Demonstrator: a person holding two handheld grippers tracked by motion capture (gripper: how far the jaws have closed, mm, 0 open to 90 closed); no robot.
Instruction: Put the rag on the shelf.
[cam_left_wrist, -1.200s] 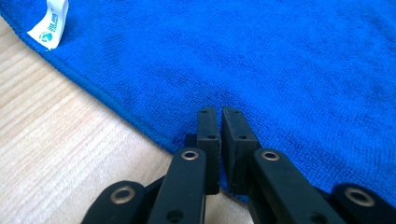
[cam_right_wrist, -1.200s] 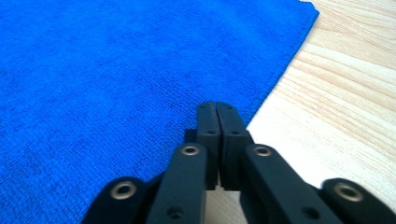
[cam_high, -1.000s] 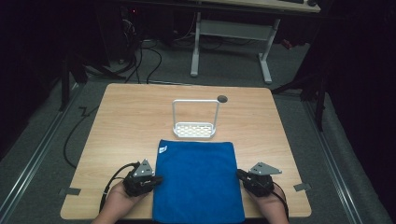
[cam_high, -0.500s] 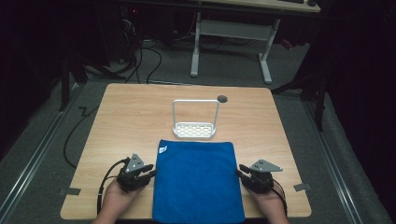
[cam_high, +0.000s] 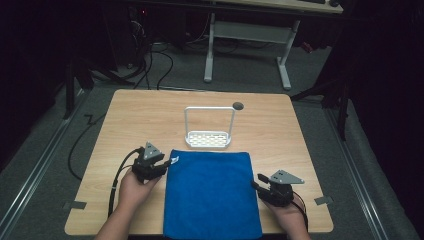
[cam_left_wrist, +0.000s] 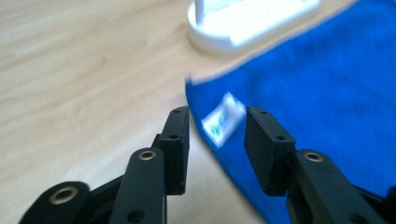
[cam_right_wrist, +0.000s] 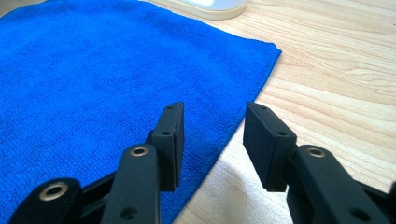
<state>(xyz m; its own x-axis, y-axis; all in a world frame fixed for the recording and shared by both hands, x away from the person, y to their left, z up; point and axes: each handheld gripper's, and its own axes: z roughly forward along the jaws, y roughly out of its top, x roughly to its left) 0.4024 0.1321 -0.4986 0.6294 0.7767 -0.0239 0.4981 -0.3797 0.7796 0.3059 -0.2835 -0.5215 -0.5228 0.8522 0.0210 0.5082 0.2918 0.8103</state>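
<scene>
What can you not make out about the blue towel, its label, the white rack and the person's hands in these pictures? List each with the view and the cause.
- Blue towel: near edge cut off by the high view's bottom edge.
- Label: its print is blurred in the left gripper view.
- White rack: its upper part is cut off by the left gripper view's top edge; only part of its base appears in the right gripper view.
- Person's forearms: cut off by the high view's bottom edge.

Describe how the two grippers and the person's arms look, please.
Each gripper, left and right, is black, with two flat rectangular jaws on hinged links with brass-coloured rivets and small screws. A grey three-cornered plate sits on top of each. A black cable trails from the left gripper in a loop, and another runs back from the right one. The forearms are bare, with no sleeves in view.
</scene>
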